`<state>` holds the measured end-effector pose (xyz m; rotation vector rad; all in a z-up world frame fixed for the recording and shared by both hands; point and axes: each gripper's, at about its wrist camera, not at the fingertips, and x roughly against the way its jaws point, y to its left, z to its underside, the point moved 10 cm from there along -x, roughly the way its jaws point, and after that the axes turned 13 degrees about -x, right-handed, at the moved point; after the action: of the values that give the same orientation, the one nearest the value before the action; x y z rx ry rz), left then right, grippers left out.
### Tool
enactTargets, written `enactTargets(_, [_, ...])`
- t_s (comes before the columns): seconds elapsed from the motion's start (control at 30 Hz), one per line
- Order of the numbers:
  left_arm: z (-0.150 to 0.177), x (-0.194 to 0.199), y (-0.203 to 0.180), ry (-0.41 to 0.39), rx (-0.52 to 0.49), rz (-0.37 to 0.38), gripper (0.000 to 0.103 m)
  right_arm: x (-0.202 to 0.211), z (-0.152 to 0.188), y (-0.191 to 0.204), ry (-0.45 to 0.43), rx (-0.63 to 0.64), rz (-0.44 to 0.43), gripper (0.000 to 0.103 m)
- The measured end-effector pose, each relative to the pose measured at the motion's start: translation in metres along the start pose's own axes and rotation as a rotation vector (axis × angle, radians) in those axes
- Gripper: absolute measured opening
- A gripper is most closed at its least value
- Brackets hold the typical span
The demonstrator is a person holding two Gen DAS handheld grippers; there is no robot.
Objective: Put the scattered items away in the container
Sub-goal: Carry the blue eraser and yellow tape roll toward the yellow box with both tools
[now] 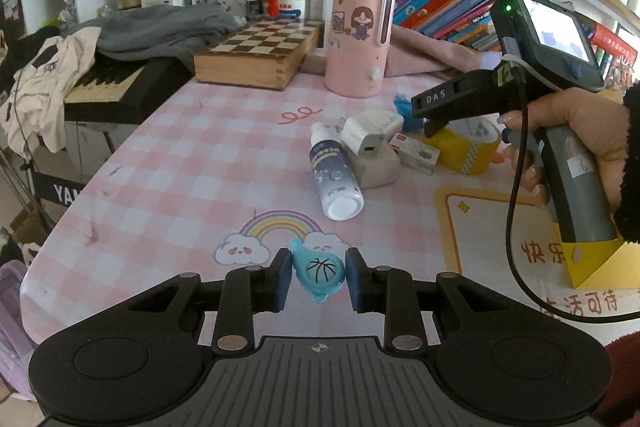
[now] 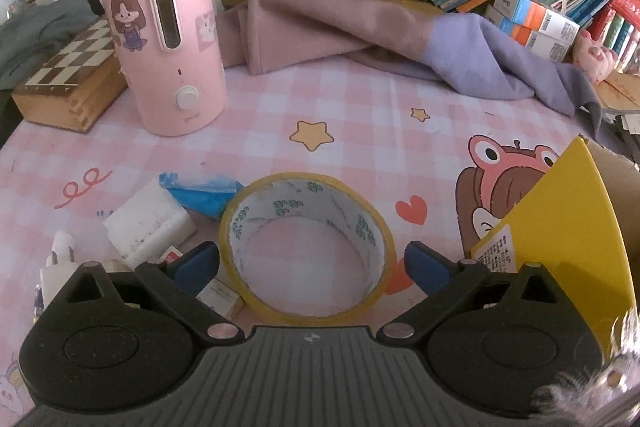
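My left gripper (image 1: 318,277) is shut on a small blue teardrop-shaped item with a basketball print (image 1: 318,273), held just above the pink checked table. My right gripper (image 2: 312,259) is open, its jaws either side of a yellow tape roll (image 2: 308,247) lying flat on the table; the roll also shows in the left wrist view (image 1: 468,147). A yellow cardboard box (image 2: 560,227) stands open at the right; its corner shows in the left wrist view (image 1: 596,263). A spray bottle (image 1: 334,179), a white charger (image 1: 370,133) on a grey block, and a small white box (image 1: 414,153) lie scattered.
A pink humidifier (image 2: 164,31) and a wooden chess box (image 2: 68,83) stand at the back left. Folded pink and purple cloth (image 2: 380,39) lies under a shelf of books. A blue wrapper (image 2: 204,195) and white foam (image 2: 148,223) lie left of the tape. A keyboard (image 1: 112,91) is at the left table edge.
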<state>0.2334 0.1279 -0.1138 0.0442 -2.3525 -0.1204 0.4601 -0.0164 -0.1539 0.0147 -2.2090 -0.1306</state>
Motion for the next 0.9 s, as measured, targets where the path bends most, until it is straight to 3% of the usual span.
enactTargets(0.07, [-0.002,0.001,0.000,-0.007,-0.003,0.000,0.027,0.000,0.000,0.001,0.002,0.009,-0.007,0.087])
enactTargets(0.27, [-0.008,0.008,0.000,-0.030,-0.016,0.005,0.027,0.017,0.000,-0.001,-0.027,0.016,-0.007,0.086])
enactTargets(0.9, [-0.040,0.051,-0.008,-0.159,-0.057,0.030,0.027,0.157,0.017,0.002,-0.187,0.123,-0.224,0.087])
